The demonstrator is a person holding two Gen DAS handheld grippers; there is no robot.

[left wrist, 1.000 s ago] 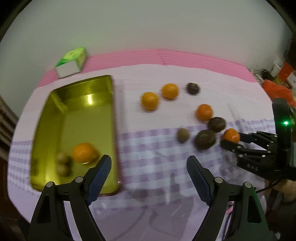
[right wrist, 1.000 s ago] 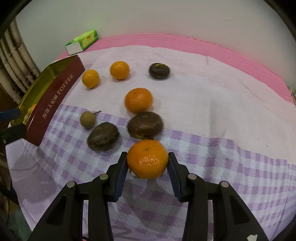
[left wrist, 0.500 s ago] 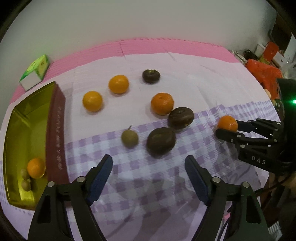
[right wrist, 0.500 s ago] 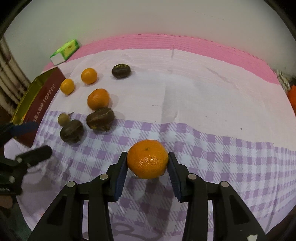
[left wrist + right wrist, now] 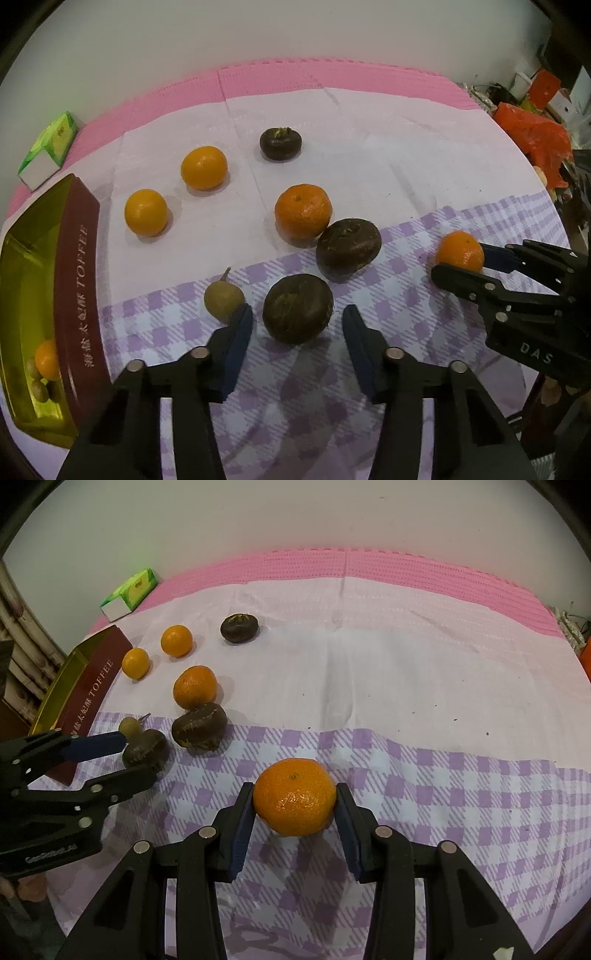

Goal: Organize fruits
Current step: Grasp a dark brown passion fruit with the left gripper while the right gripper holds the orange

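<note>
My left gripper [image 5: 297, 314] points down over a dark brown fruit [image 5: 297, 308] on the checked cloth. Its jaws are closing, with the fruit between them and a small gap at each pad. My right gripper [image 5: 294, 794] is shut on an orange [image 5: 295, 795], held just above the cloth to the right of the cluster. A second dark fruit [image 5: 348, 243], an orange [image 5: 303, 216], two more oranges [image 5: 204, 168] [image 5: 146, 212], a small dark fruit [image 5: 280, 144] and a small olive fruit [image 5: 223, 301] lie loose. The gold toffee tin [image 5: 77, 295] at left holds an orange [image 5: 47, 360] and small brown fruits [image 5: 38, 387].
A green and white box [image 5: 50, 149] lies on the pink mat [image 5: 332, 75] behind the tin. Red bags and clutter [image 5: 532, 122] sit beyond the table's right edge. The olive fruit touches the outside of my left finger [image 5: 240, 332].
My left gripper swung right from the tin to the dark brown fruit, dropped lower and narrowed its jaws. My right gripper carried the orange to the right, away from the cluster.
</note>
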